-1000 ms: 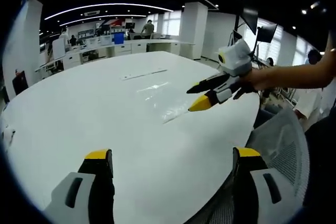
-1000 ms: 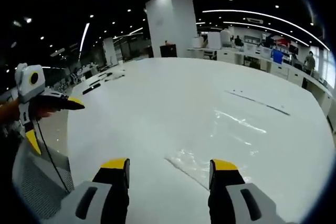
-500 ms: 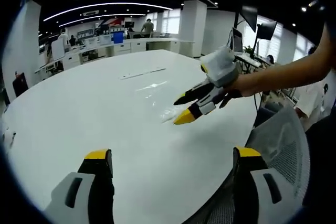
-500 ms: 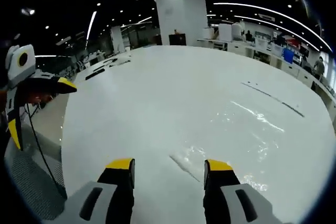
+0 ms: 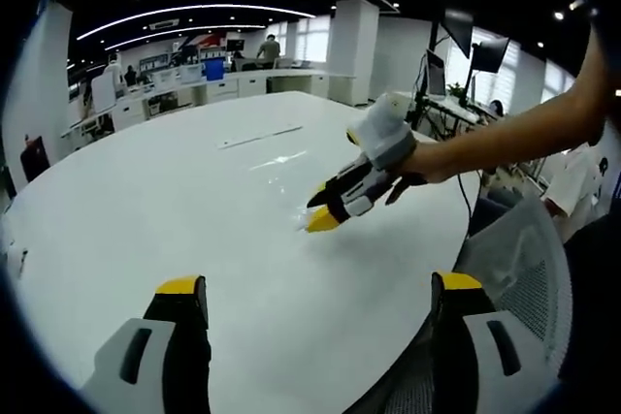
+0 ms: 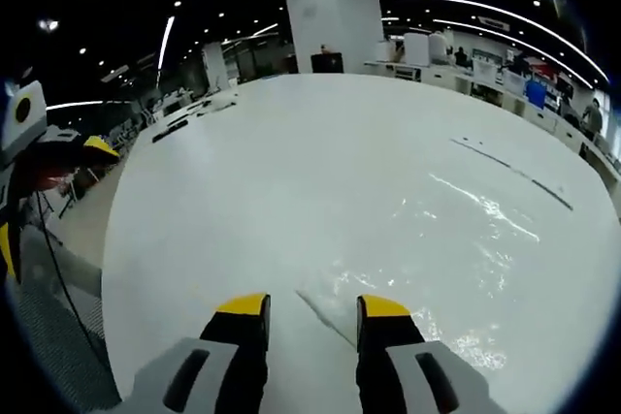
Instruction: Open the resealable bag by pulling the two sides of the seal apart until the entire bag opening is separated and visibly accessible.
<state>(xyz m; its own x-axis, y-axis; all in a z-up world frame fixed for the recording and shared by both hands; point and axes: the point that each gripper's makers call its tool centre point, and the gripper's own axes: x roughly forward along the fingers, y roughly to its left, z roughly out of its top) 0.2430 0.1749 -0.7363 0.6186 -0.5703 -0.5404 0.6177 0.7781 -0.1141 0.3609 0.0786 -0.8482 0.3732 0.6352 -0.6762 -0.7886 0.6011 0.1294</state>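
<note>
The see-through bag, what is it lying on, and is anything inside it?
The clear bag lies flat on the white table, which shows through it. It looks empty, though glare blurs parts. The right gripper straddles its near edge.

Wide white desk [image 6: 252,172]. A clear resealable bag [image 6: 456,269] lies flat on it; a long thin strip [image 6: 509,172] lies beyond.

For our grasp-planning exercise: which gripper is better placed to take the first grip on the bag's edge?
Right. The right gripper straddles the clear bag's near edge, while the left gripper hangs back, open, near the table edge.
</note>
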